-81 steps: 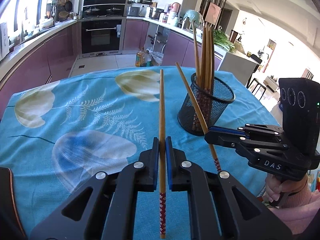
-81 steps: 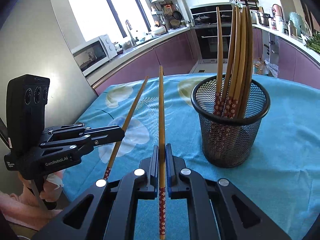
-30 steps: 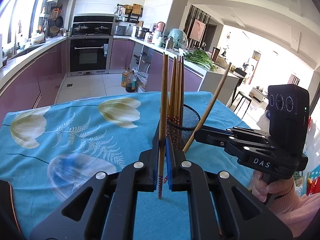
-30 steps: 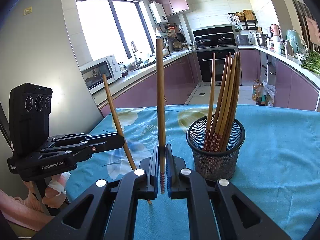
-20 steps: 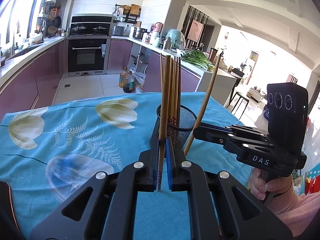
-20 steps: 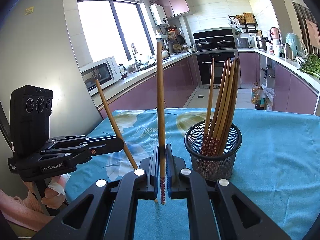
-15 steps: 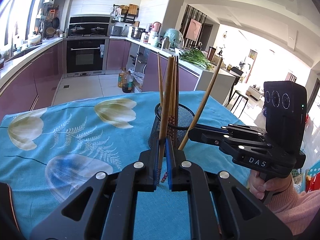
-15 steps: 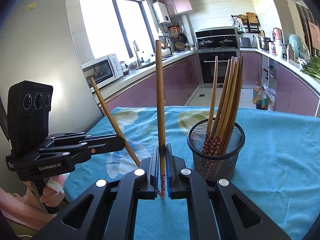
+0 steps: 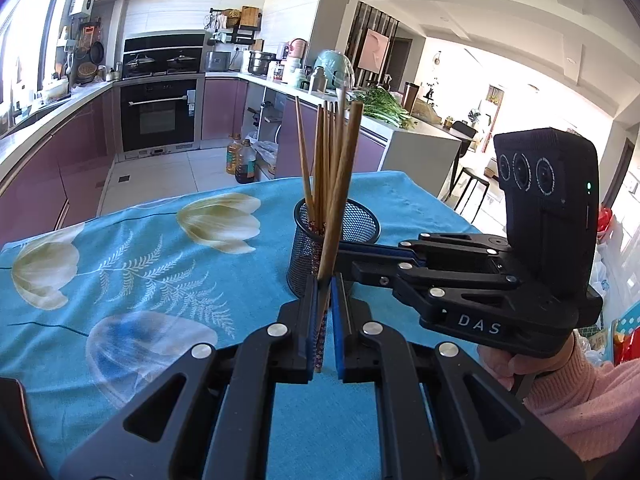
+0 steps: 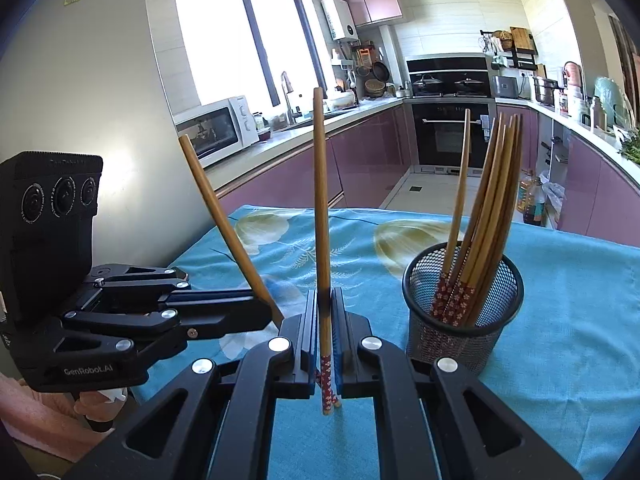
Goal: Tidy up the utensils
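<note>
Right wrist view: right gripper (image 10: 325,334) and left gripper (image 10: 256,314) each clamp one chopstick (image 10: 320,208) upright, patterned ends down, ready for the mesh holder (image 10: 460,320).

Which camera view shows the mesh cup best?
The right wrist view. There the mesh cup stands unobstructed, with its whole rim, wall and the chopsticks inside visible. In the left wrist view the cup is partly hidden behind the held chopstick and the right gripper.
</note>
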Demonstrator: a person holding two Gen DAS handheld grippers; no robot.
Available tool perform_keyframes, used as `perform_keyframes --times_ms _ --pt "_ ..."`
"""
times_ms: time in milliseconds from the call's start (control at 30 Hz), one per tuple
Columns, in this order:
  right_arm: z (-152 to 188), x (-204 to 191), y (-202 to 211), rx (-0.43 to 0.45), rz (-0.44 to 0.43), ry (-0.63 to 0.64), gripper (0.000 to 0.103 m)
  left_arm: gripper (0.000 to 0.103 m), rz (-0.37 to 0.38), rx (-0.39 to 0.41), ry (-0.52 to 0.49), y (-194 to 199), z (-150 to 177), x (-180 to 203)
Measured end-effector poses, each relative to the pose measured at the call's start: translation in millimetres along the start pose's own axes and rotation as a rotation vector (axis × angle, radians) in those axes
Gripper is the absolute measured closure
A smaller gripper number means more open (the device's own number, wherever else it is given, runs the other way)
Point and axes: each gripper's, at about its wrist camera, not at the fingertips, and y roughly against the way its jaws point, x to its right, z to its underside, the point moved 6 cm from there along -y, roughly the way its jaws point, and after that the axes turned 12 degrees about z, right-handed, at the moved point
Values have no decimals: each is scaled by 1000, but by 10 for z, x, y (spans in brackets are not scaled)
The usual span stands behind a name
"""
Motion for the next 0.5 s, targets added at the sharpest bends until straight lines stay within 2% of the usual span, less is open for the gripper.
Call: perform_keyframes --times_ms 200,500 --pt "-129 -32 19 28 -39 10 98 96 17 -26 -8 -85 22 -11" --pt "-17 -65 -106 -29 -55 22 98 95 36 -55 13 -211 58 -111"
